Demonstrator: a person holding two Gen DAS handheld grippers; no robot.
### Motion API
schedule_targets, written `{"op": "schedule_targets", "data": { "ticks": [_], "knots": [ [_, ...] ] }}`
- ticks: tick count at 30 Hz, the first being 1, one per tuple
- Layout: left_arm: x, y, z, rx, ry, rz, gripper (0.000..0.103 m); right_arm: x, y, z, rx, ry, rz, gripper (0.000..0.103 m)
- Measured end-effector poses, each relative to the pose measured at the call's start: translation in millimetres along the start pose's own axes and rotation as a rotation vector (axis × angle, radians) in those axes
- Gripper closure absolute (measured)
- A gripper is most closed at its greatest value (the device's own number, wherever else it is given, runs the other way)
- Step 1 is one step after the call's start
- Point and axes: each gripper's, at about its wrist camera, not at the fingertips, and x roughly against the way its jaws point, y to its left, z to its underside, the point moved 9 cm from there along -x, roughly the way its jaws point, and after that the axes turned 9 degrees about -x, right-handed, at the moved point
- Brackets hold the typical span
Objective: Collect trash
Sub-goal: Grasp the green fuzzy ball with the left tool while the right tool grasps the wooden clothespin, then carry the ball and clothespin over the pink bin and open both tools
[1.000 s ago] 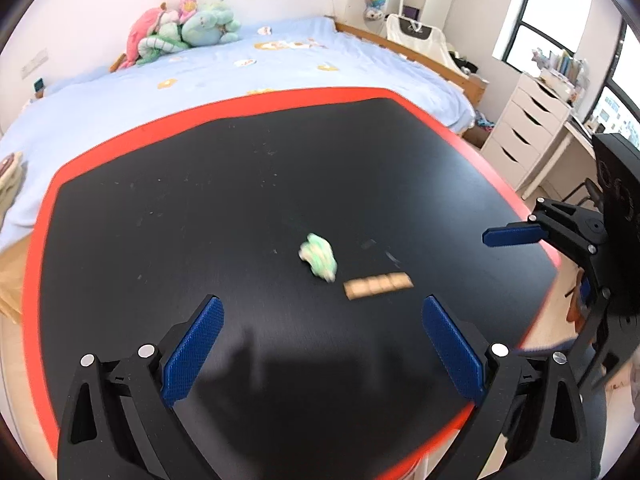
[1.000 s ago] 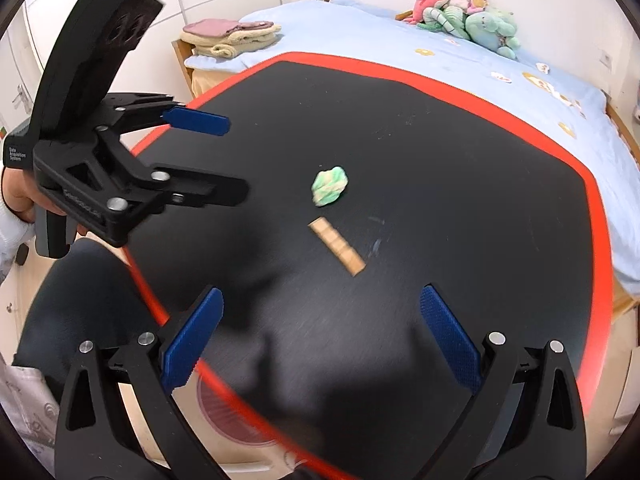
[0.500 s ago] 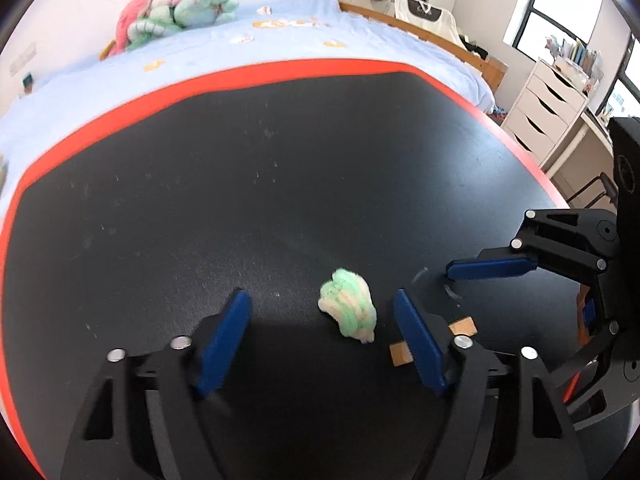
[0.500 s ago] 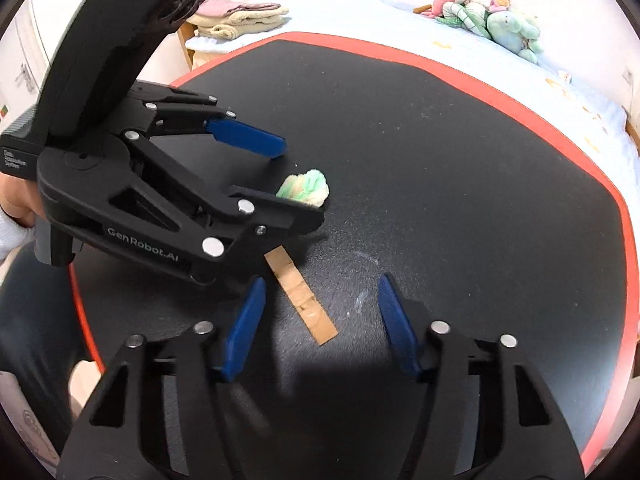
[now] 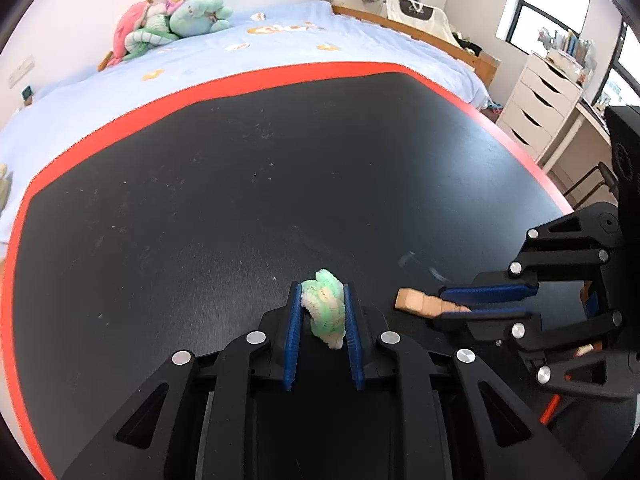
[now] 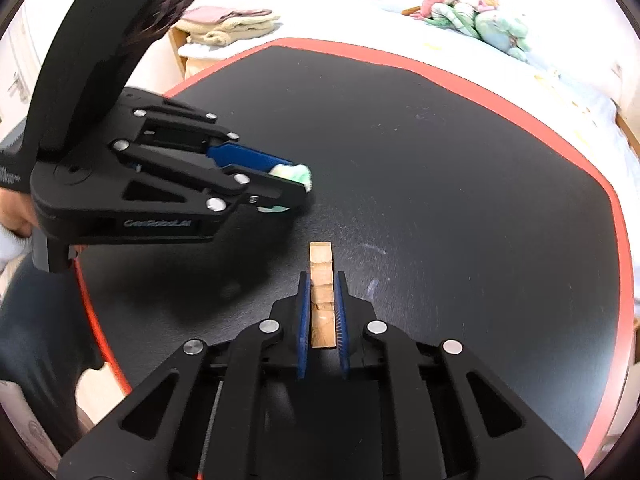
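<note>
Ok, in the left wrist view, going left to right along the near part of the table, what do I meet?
Left gripper shut on the green-and-white fuzzy wad → tan segmented strip → right gripper clamped on that strip's right end, all over the black table.

A black tabletop with an orange-red border fills the foreground. Behind it lies a bed with a light blue sheet, with pink and green plush toys piled by the wall. A white drawer unit stands near the window, and folded pink and cream towels lie stacked beside the bed.
</note>
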Motion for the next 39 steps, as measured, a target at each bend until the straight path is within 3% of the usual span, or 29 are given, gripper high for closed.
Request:
{"op": "schedule_targets", "data": {
  "ticks": [6,20,32,39],
  "knots": [
    [40.1,-18.5,9.7,-0.018,-0.032,0.019,0.083,40.2,20.4,9.7,-0.084,-0.023,-0.012,0.092],
    [135.3,-69.3,64.3,-0.039,-0.08,0.027,0.083,137.1,86.7,50.2,-0.089,-0.124,0.0,0.092],
    [153.0,-112.1,121.2,-0.054,-0.049,0.09,0.083,143.1,124.2,122.3,-0.124,-0.056,-0.028,0.092],
    [152.8,-122.5,130.4,-0.073,-0.029,0.108,0.081,138.2,133.7,144.5,-0.123,-0.02,-0.06,0.091]
  ]
}}
